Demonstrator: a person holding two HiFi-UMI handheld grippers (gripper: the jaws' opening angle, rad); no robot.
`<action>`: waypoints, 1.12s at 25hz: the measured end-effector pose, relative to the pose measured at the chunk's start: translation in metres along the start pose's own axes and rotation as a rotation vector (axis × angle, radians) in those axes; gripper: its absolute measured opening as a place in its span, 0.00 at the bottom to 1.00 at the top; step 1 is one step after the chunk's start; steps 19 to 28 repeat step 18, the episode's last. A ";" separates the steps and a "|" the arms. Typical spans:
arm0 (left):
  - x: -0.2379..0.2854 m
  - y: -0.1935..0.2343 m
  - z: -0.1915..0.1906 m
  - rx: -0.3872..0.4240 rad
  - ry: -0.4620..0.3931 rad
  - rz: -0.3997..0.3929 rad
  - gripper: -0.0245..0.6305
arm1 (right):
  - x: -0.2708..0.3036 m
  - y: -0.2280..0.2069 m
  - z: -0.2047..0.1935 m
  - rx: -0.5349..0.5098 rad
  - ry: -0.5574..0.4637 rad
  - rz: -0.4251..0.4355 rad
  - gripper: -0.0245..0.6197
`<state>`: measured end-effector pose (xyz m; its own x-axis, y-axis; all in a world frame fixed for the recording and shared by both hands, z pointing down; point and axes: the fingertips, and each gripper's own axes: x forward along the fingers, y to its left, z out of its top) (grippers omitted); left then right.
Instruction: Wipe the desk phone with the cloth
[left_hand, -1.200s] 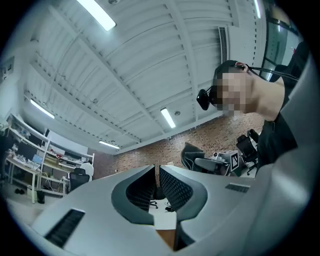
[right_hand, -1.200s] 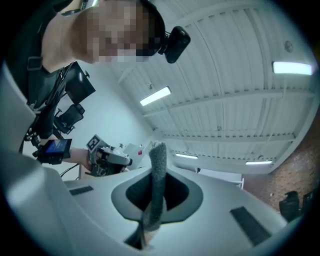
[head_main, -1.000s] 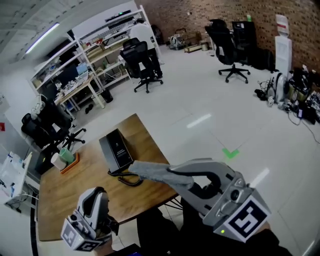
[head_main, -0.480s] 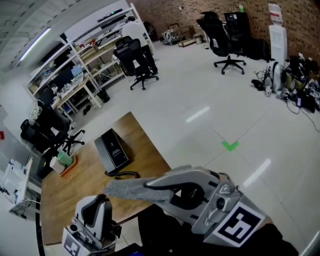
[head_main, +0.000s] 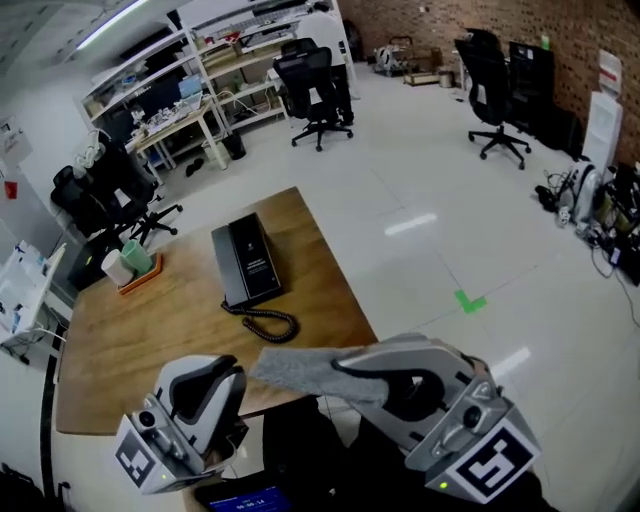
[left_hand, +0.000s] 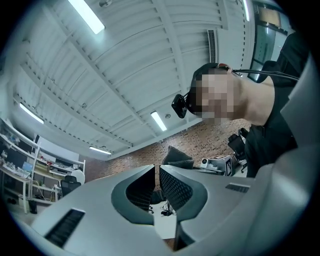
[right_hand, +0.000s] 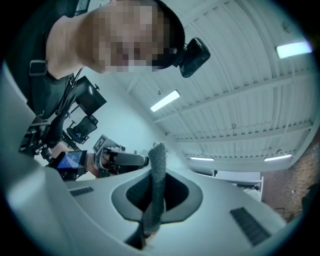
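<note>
"Where's the desk phone (head_main: 248, 262) from where you stand?"

"On the table (head_main: 130, 340), up by its far right corner. It's black and lies flat, and its coiled cord (head_main: 268, 322) curls on the wood on the near side of it, towards the right edge."

"And the cloth (head_main: 300, 370)?"

"Grey, and pinched in the right gripper (head_main: 342, 366). Both jaws are clamped on it. The free end sticks out left over the table's near edge, in the air, well apart from the phone."

"Is it touching the wood at all?"

"Can't tell from here, but it looks held above it."

"What about the other hand?"

"The left gripper (head_main: 228, 372) is low at the near edge, just left of the cloth. Its jaws are drawn together to a thin slit with nothing between them."

"Anything else on the table?"

"An orange tray (head_main: 140, 276) near the far left corner, with something green on it."
</note>
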<state>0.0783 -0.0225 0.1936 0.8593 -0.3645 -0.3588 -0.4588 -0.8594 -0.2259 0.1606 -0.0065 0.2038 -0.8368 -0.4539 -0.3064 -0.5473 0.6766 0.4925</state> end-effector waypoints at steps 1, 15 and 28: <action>0.000 0.002 -0.001 -0.007 -0.002 0.002 0.06 | 0.001 0.000 -0.001 0.001 0.002 0.003 0.07; -0.001 0.015 -0.006 -0.028 -0.008 0.013 0.06 | 0.013 0.002 -0.016 -0.010 0.036 0.031 0.07; -0.004 0.017 -0.007 -0.030 -0.011 0.015 0.06 | 0.016 0.004 -0.017 -0.015 0.036 0.033 0.07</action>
